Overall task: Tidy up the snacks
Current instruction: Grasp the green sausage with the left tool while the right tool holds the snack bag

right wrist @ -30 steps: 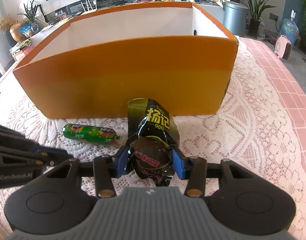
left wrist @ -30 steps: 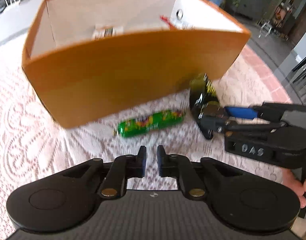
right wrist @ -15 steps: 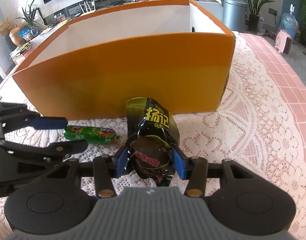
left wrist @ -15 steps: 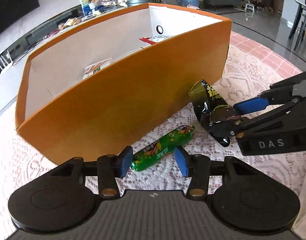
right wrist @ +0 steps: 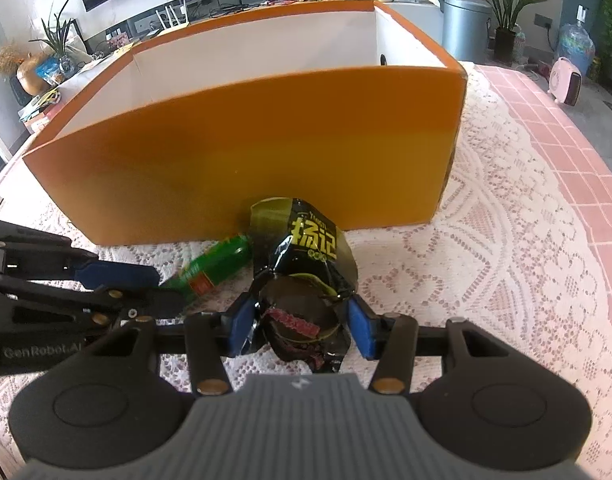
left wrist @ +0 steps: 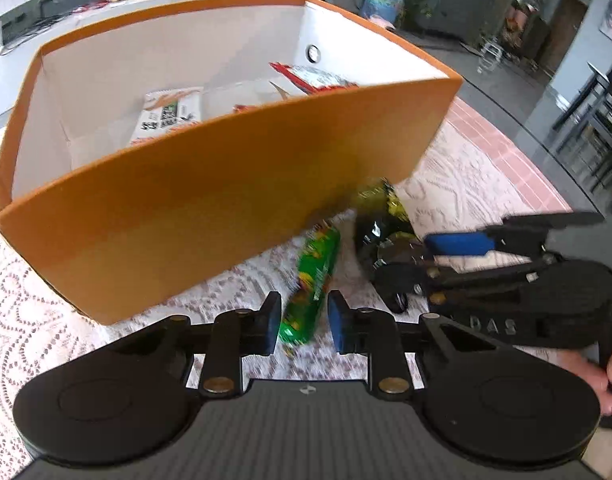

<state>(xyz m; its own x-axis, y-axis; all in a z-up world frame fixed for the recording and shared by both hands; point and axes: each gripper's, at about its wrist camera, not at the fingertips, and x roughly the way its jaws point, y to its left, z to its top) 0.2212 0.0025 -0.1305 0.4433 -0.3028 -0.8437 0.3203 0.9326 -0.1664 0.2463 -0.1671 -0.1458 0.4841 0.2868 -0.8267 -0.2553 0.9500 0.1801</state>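
My right tool (right wrist: 300,326) clamps a black-and-yellow snack bag (right wrist: 306,264) printed "扬记", against the orange box (right wrist: 266,152) | my left tool (left wrist: 302,320), lettered "GenRobot.AI", straddles a green sausage stick (left wrist: 312,280), grip uncertain | packets inside box.

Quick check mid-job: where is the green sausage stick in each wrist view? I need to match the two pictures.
Left wrist view: the green sausage stick lies low in the centre, its near end between the left claw's fingers, pointing toward the box.
Right wrist view: it lies left of centre, beside the black snack bag in the right claw.
Shared landmark: the orange box just behind it.
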